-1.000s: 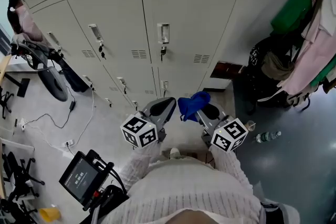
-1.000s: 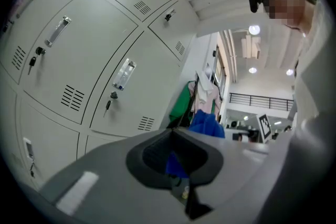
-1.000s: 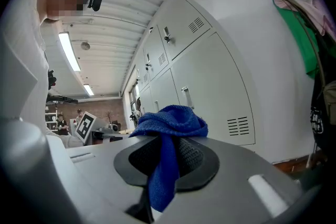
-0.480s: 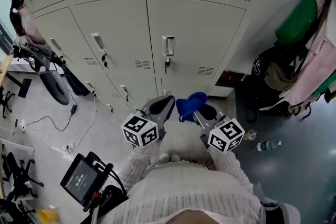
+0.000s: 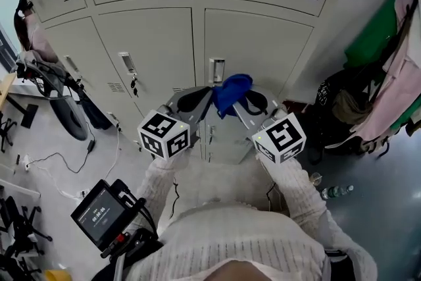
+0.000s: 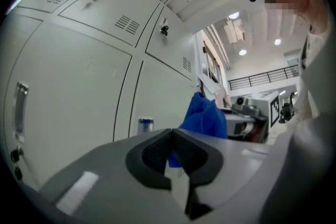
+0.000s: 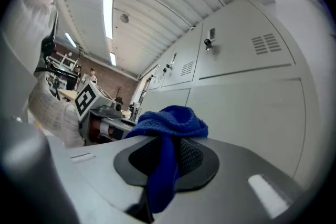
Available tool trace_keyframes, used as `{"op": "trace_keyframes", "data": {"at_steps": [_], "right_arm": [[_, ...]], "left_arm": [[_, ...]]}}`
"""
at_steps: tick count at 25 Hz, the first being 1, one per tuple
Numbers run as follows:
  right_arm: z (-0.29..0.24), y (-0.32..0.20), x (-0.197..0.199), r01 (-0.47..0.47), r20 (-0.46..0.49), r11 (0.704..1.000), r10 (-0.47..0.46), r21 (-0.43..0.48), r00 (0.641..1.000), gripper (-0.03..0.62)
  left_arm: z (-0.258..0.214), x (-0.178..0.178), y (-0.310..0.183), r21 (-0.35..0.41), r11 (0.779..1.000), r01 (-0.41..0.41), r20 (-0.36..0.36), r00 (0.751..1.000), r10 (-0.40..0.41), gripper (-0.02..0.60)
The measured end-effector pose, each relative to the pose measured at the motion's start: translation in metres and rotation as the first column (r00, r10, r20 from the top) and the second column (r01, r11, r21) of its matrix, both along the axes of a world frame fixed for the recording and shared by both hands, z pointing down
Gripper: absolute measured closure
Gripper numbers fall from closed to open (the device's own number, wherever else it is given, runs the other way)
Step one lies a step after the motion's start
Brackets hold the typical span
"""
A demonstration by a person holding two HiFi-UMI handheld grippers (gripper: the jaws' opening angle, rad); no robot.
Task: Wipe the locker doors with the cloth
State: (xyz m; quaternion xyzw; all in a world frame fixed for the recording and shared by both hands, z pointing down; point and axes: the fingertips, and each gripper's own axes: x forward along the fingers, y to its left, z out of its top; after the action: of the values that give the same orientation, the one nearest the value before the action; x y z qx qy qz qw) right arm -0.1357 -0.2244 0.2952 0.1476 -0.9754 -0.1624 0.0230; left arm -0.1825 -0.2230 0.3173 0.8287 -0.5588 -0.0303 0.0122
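Pale grey locker doors [image 5: 256, 49] fill the wall ahead, each with a small handle [image 5: 216, 69] and vent slots. My right gripper [image 5: 245, 101] is shut on a blue cloth [image 5: 230, 90], held up close in front of the middle-row door. In the right gripper view the cloth [image 7: 168, 126] bunches over the jaws and hangs between them, with the locker door [image 7: 247, 107] just beyond. My left gripper [image 5: 192, 101] sits beside it, jaws closed on nothing. In the left gripper view, the left gripper [image 6: 170, 152] has the cloth [image 6: 203, 115] to its right and a locker door [image 6: 73, 107] close behind.
Clothes [image 5: 388, 56] hang on a rack at the right, with dark bags [image 5: 335, 102] below. A plastic bottle [image 5: 335, 192] lies on the floor. A small screen device [image 5: 99, 212] is at my lower left. Cables [image 5: 59, 161] and a wheel [image 5: 66, 108] are at the left.
Both grippers have risen together with the cloth, from in front of the bottom lockers to the middle-row door. The view has tilted up the lockers.
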Motion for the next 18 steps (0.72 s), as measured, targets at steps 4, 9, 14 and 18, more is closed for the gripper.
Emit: {"op": "trace_keyframes", "data": {"at_steps": [4, 9, 14, 18], "right_arm": [[-0.057, -0.025, -0.026, -0.054, 0.004, 0.983, 0.055, 0.178, 0.998, 0.539], [-0.106, -0.05, -0.053, -0.119, -0.073, 0.925, 0.156, 0.362, 0.985, 0.539], [-0.122, -0.07, -0.067, -0.195, -0.136, 0.858, 0.29, 0.475, 0.947, 0.539], [-0.122, -0.077, -0.075, -0.216, -0.162, 0.818, 0.349, 0.532, 0.923, 0.537]], "left_arm": [[-0.046, -0.018, -0.014, 0.108, 0.994, 0.028, 0.039, 0.999, -0.032, 0.575], [-0.089, -0.027, -0.026, 0.213, 0.977, 0.02, 0.04, 0.999, -0.029, 0.575], [-0.105, -0.034, -0.036, 0.244, 0.97, 0.017, 0.036, 0.999, -0.026, 0.575], [-0.111, -0.04, -0.042, 0.252, 0.968, 0.022, 0.037, 0.999, -0.032, 0.575]]}}
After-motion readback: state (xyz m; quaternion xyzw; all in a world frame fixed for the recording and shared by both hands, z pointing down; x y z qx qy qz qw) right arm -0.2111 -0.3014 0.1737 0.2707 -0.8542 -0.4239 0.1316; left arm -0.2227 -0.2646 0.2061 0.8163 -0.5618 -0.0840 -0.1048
